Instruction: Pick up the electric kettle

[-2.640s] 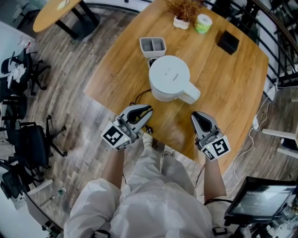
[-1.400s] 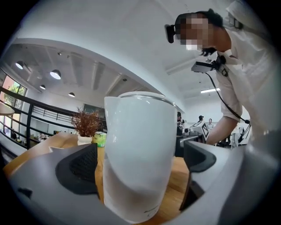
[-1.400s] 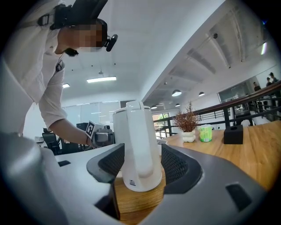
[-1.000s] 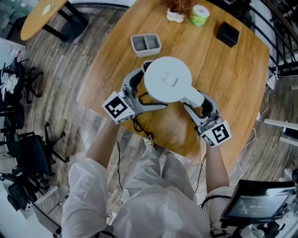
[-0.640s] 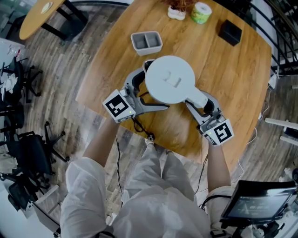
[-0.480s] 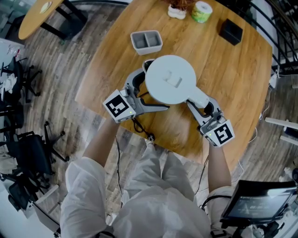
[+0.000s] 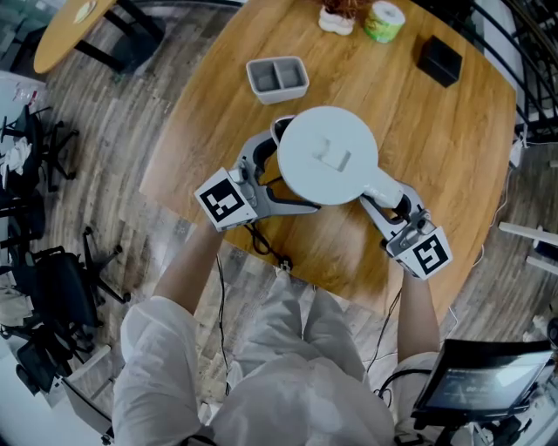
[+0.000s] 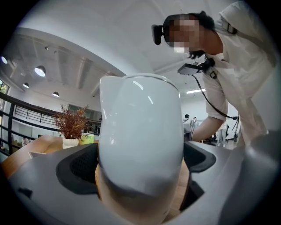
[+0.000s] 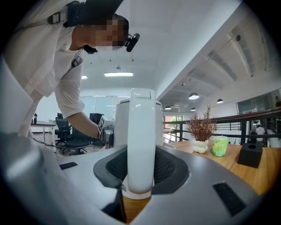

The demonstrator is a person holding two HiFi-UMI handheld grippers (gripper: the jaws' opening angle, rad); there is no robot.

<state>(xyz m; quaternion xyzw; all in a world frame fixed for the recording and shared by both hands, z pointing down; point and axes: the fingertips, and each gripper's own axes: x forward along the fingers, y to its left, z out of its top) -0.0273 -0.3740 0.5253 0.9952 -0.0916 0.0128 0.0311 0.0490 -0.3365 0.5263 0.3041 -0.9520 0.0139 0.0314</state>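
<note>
Wood-plank floor, wooden table [image 7: 453,148], black office chairs [image 7: 44,261] at far left, a screen [image 7: 488,375] at near right. On the far side of the table: grey tray [image 7: 279,77] with two compartments, only grey floor showing in each; small white pot [image 7: 336,21] holding a dried reddish plant; green-white cup [image 7: 384,21], contents not readable; black box [image 7: 438,59], can't tell what's inside. White electric kettle [image 7: 328,157] sits mid-table between the two grippers, lid up, handle [image 7: 384,185] pointing near right. Left gripper [image 7: 283,172] comes in from the left, jaws spread wide round the kettle body with both dark pads pressed on its sides. Right gripper [image 7: 397,202] comes in from the near right; its jaws have just been closing and now pinch the handle, pads touching it on both sides. The head view shows a dark ring [image 7: 279,127] peeking out at the kettle's far left edge and a black cable [image 7: 261,239] running off the near table edge, which neither gripper view shows. The left gripper view shows wood below the kettle's bottom edge, plus the person in white leaning over. The right gripper view shows the handle upright, with the kettle body behind it.
</note>
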